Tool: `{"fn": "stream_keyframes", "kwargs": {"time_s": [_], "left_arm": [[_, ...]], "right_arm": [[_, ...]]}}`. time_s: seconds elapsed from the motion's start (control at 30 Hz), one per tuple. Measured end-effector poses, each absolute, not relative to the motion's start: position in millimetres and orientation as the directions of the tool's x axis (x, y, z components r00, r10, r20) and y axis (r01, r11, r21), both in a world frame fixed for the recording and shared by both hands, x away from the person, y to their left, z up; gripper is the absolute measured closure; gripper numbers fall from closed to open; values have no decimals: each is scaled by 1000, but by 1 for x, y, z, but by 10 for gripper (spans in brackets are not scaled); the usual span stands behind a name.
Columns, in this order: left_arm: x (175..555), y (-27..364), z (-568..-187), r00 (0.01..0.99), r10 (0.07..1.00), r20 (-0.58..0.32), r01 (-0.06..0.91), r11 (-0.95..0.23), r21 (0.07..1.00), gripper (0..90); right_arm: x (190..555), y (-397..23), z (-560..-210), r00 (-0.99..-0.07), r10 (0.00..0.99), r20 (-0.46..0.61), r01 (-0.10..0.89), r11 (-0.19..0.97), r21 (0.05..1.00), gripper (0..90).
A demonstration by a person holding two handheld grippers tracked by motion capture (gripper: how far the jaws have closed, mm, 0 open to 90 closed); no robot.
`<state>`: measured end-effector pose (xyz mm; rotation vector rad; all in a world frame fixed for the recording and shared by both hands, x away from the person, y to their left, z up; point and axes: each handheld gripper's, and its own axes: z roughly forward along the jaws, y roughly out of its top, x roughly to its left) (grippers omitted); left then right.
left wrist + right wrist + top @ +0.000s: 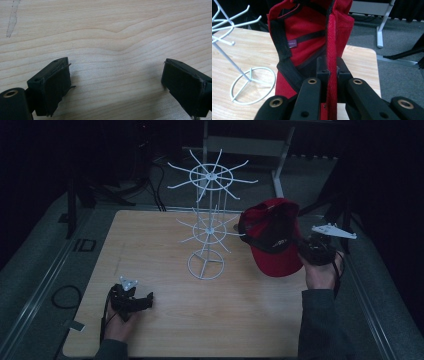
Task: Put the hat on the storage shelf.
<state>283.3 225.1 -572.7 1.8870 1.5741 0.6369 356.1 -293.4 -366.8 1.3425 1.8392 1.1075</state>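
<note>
The white wire rack [209,220] stands mid-table [150,245], its hooks spreading all round. At its three o'clock the red cap [272,237] crowds close; nine and six o'clock lie open.

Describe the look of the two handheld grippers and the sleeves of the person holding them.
Both grippers are black. The left gripper has two blocky black jaws with ribbed pads and a grey three-cornered plate on top. The right gripper carries a paler, larger plate of that shape, and its black linkage arms have brass-coloured rivets. A dark cable trails from each. Both sleeves look dark grey.
</note>
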Motion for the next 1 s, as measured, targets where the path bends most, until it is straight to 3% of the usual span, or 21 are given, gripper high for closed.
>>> {"fn": "stream_keyframes", "kwargs": {"time_s": [1.0], "left_arm": [[283, 225, -573, 186, 982, -10, 700, -125, 703, 88]], "right_arm": [[367, -290, -307, -304, 953, -3, 356, 117, 927, 856]]}}
